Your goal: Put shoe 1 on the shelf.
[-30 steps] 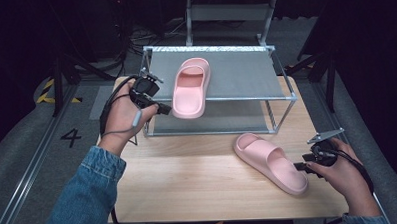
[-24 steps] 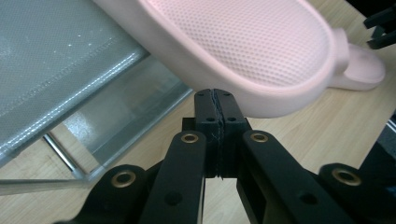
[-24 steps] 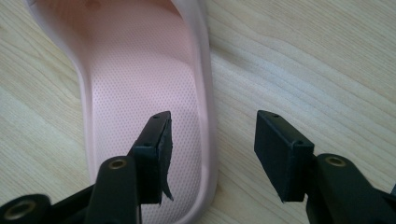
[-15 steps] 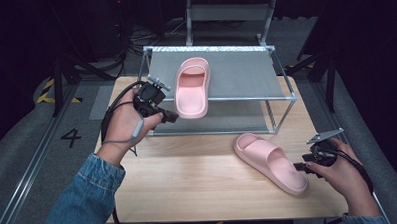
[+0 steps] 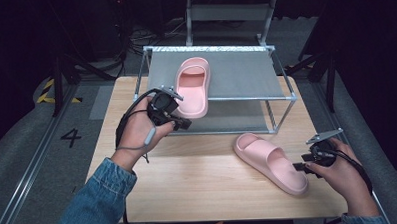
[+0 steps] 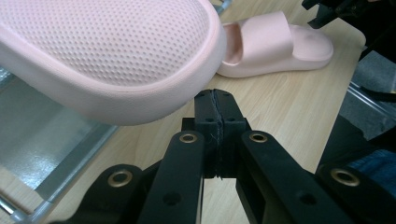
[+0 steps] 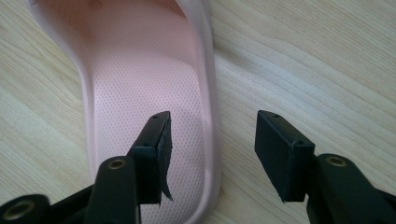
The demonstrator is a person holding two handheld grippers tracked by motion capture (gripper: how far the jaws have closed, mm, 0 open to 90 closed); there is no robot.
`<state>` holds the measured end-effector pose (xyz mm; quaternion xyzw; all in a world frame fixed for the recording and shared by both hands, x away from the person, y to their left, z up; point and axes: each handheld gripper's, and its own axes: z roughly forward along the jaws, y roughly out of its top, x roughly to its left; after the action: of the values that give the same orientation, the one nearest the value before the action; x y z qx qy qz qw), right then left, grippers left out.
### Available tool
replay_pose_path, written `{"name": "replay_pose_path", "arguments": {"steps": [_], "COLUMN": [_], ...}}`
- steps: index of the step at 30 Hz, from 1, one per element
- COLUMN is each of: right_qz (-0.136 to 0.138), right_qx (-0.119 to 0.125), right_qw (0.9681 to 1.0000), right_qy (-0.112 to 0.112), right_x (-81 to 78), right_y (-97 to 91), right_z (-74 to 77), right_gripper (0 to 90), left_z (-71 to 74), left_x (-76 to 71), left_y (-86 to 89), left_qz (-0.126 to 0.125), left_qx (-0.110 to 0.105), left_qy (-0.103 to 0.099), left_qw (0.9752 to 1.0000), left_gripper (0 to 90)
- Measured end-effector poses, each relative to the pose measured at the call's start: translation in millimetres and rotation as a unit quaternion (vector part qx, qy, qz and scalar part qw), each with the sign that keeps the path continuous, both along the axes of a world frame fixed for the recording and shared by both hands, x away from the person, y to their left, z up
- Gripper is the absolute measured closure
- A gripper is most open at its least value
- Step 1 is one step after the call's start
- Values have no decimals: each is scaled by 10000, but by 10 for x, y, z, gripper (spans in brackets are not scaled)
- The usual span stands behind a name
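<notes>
One pink slipper [image 5: 193, 84] lies on the top shelf of a metal rack [image 5: 285, 95], its heel hanging over the front rail. A second pink slipper [image 5: 271, 162] lies on the wooden table [image 5: 189, 182] in front of the rack. My left gripper [image 5: 185, 125] is just below the shelf slipper's heel [image 6: 107, 51], its jaws [image 6: 215, 100] shut together on nothing. My right gripper [image 5: 298, 166] is open at the table slipper's heel. In the right gripper view one jaw is over the footbed [image 7: 144, 93] and the other over bare wood, with the rim between them and untouched.
The rack has a grey lower shelf [image 5: 237, 121] and thin metal posts at its corners. The table's front and right edges are close to my right hand. Dark floor, rails and cables surround the table. In the left gripper view the right gripper [image 6: 336, 9] sits beyond the table slipper [image 6: 275, 44].
My left hand has moved right and slightly down along the rack's front, from beside the shelf slipper to under its heel. The right hand and both slippers stayed put.
</notes>
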<state>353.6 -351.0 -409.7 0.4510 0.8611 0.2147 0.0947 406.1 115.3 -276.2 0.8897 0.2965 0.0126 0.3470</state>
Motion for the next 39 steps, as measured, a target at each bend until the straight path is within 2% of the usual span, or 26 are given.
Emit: {"name": "replay_pose_path", "arguments": {"steps": [4, 10, 21, 24, 31, 39], "right_qz": [5, 25, 3, 5, -17, 0], "right_qx": [-2, -6, 0, -7, -14, 59], "right_qw": [10000, 10000, 10000, 10000, 10000, 10000], "right_qy": [7, 10, 37, 50, 65, 73], "right_x": [2, 6, 3, 0, -6, -13], "right_y": [4, 22, 9, 10, 6, -4], "right_z": [-7, -22, -35, -39, -45, -40], "right_gripper": [475, 475, 474, 474, 474, 474], "left_z": [-29, -95, -121, -121, -145, -84], "left_x": [56, 162, 361, 402, 562, 679], "left_y": [6, -62, -156, -165, -213, -327], "left_qz": [165, 169, 386, 489, 608, 654], "left_qx": [67, 44, -93, -98, -283, -177], "left_qy": [-387, -655, -613, -666, -520, -527], "left_qw": [9991, 9977, 9973, 9965, 9964, 9963], "left_gripper": [899, 894, 880, 876, 880, 887]}}
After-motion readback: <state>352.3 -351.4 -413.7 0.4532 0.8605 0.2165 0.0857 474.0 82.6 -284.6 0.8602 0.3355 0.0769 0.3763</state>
